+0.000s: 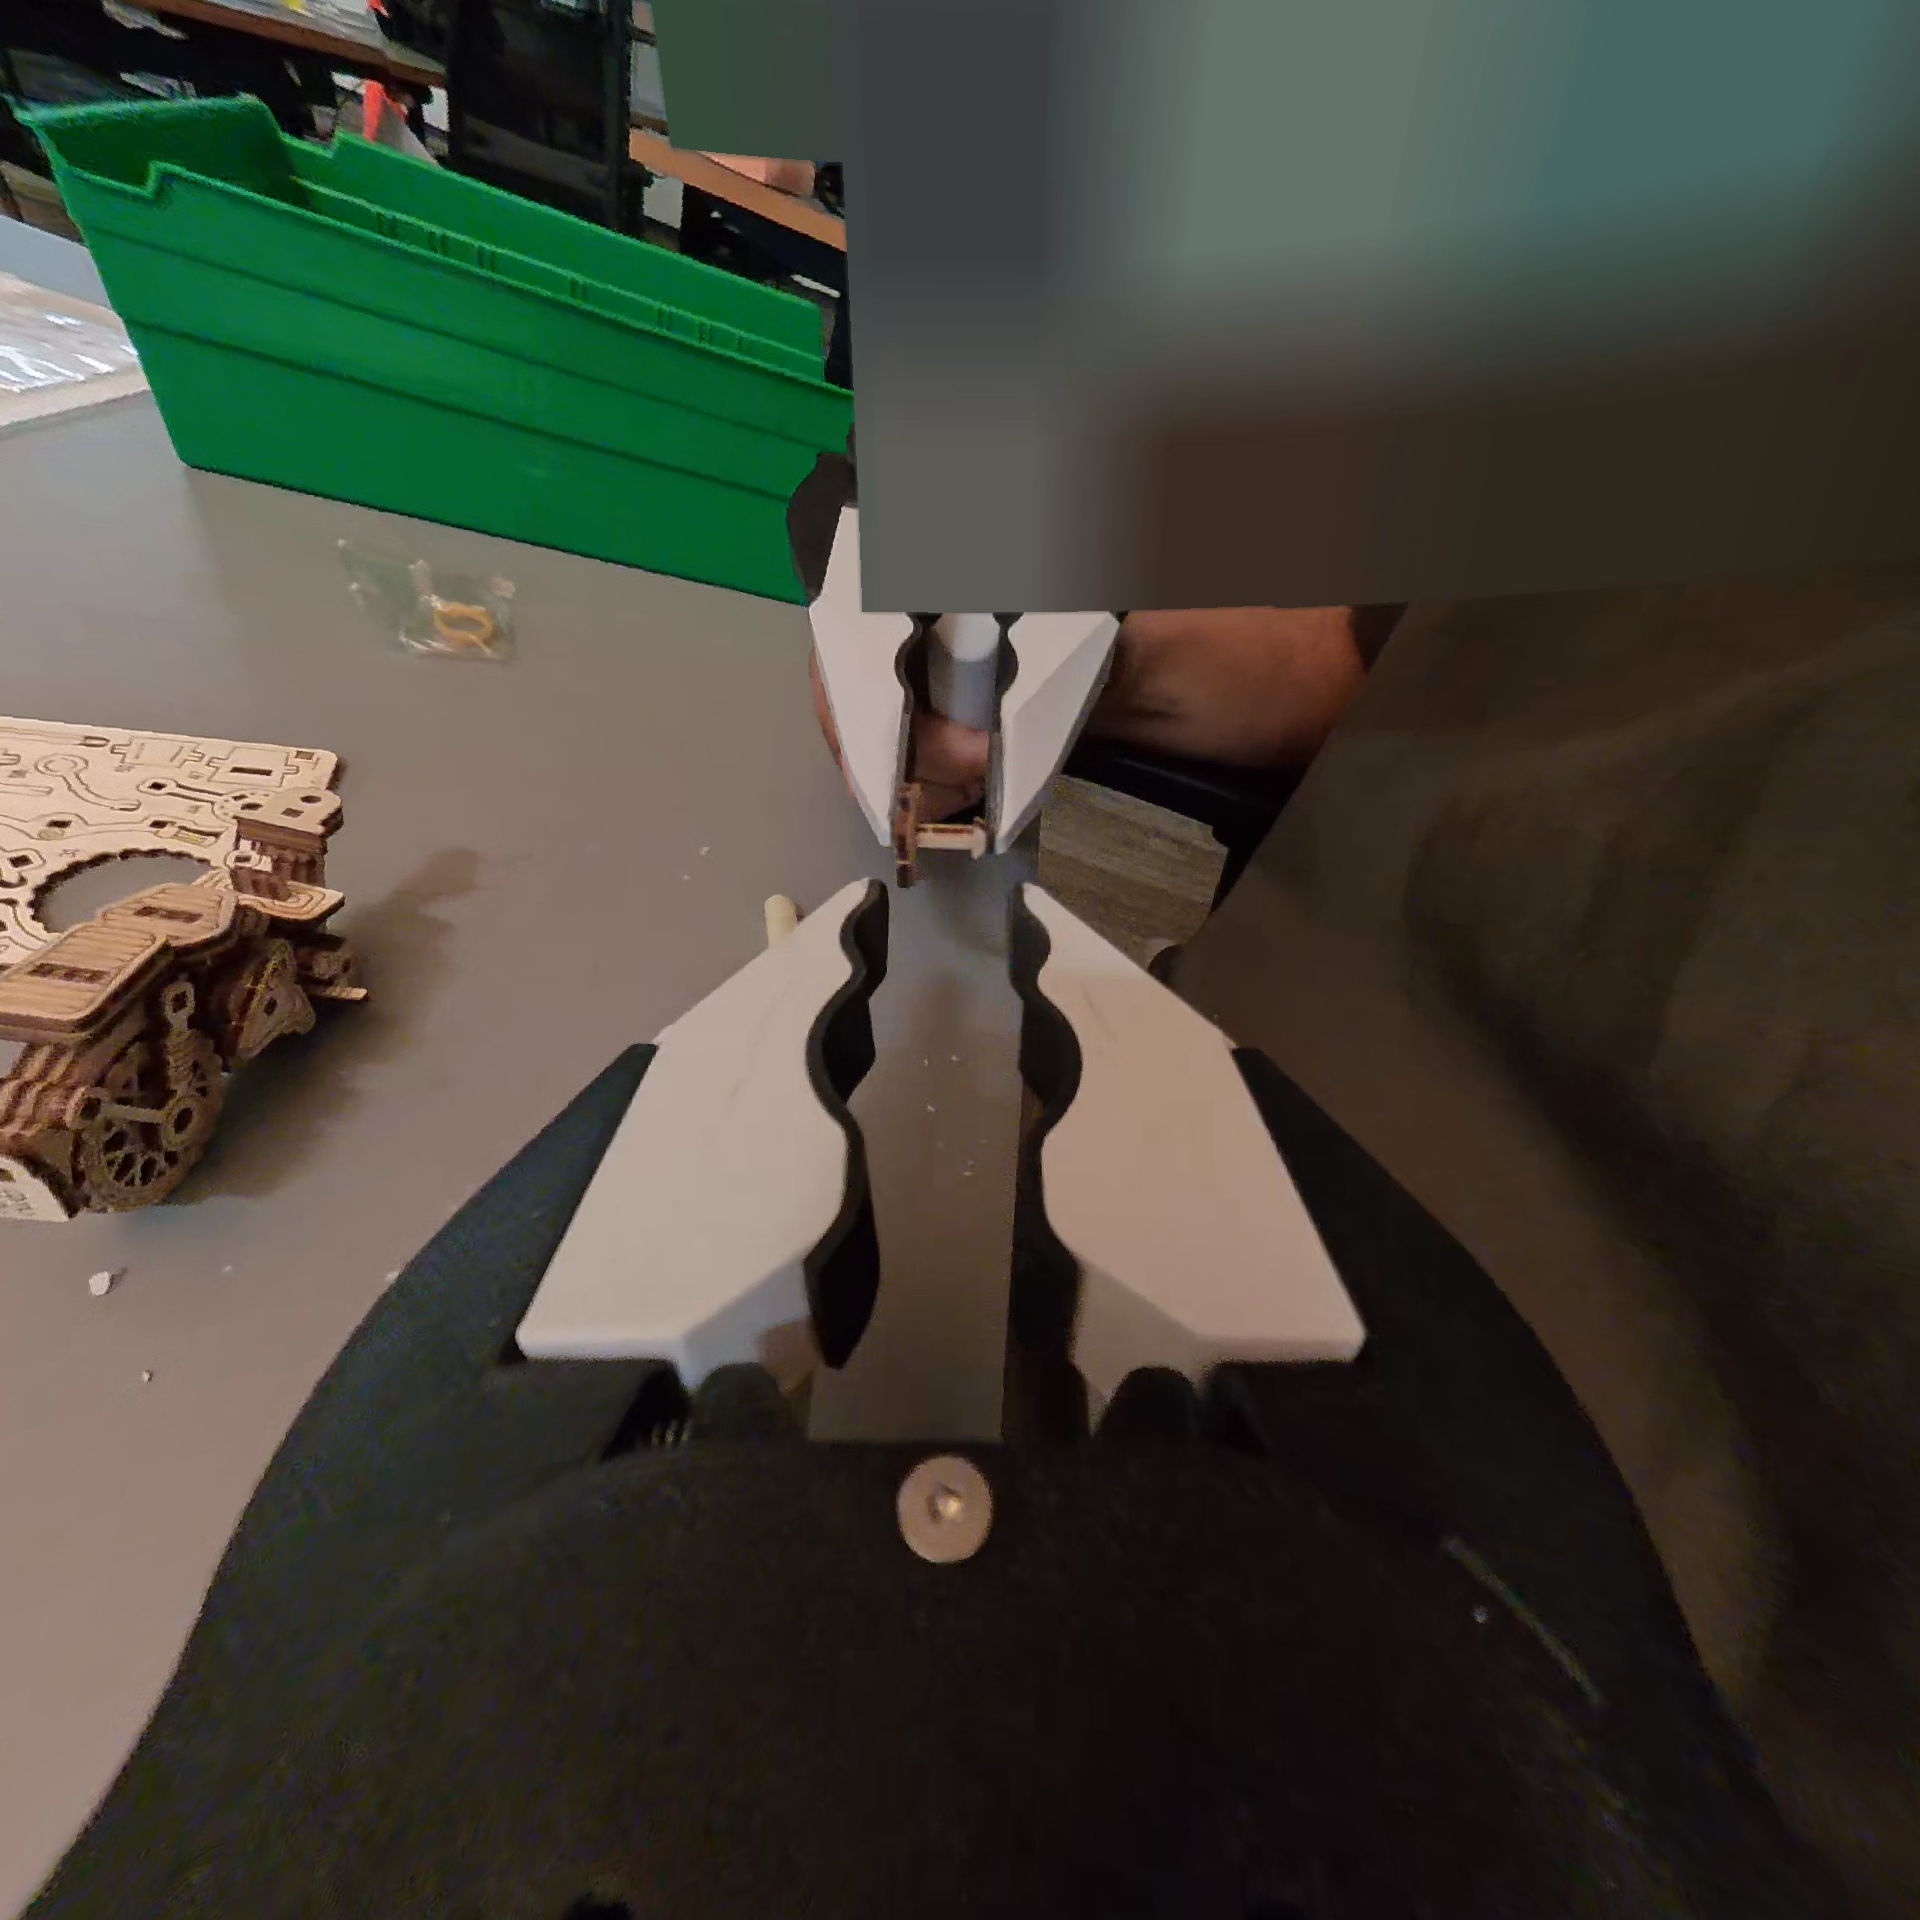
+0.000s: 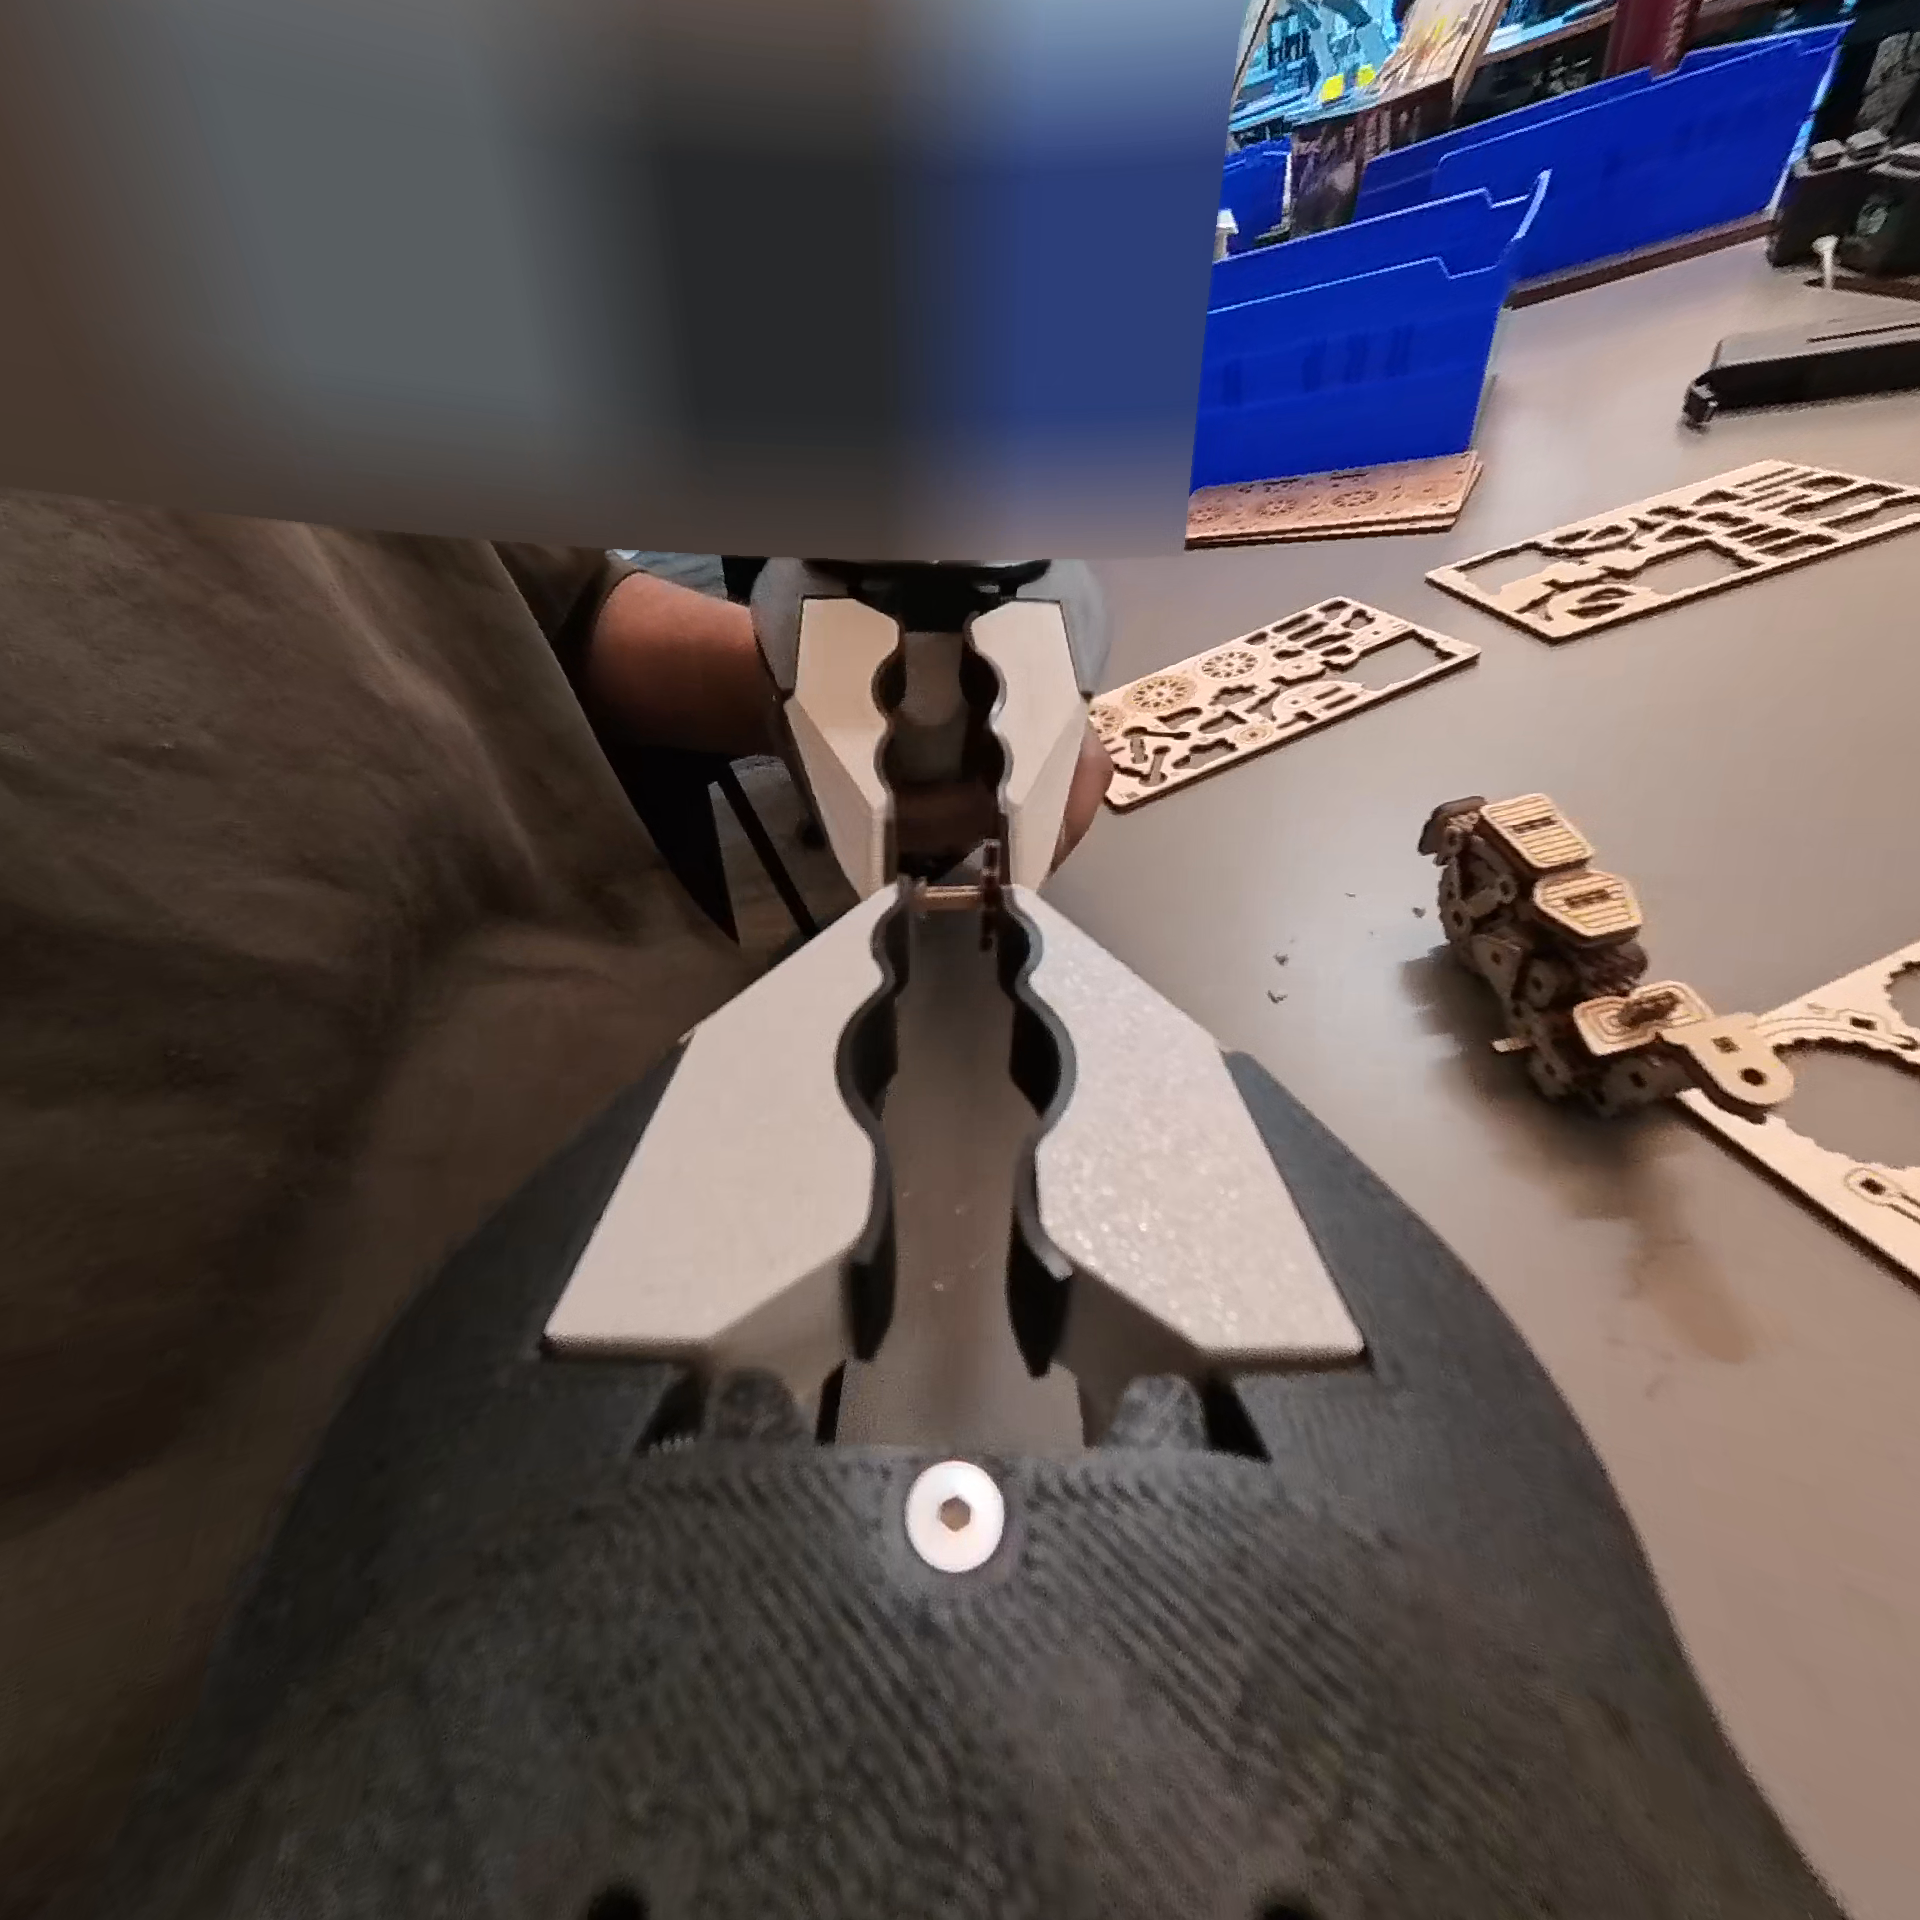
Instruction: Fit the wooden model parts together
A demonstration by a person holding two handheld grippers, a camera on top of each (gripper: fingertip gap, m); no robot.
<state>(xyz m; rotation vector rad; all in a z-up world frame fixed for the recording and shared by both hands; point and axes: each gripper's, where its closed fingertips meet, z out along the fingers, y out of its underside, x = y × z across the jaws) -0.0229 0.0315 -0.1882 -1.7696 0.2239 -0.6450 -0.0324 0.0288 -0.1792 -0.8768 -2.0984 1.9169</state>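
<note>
Left wrist view alone shows left tongs [image 1: 951, 899] apart, right tongs [image 1: 943, 842] clamping a small wooden part [image 1: 935, 831].

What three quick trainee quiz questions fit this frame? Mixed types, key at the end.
1. True or false: the left hand-held gripper is shut on a part.
2. What holds the small wooden part? A: the right hand-held gripper. B: the left hand-held gripper. C: nothing, it lies loose.
3. In the left wrist view, what colour is the bin behind the clear bag?

Key: 1 false, its fingers stand apart with nothing between them. 2 A. 3 green.
</note>
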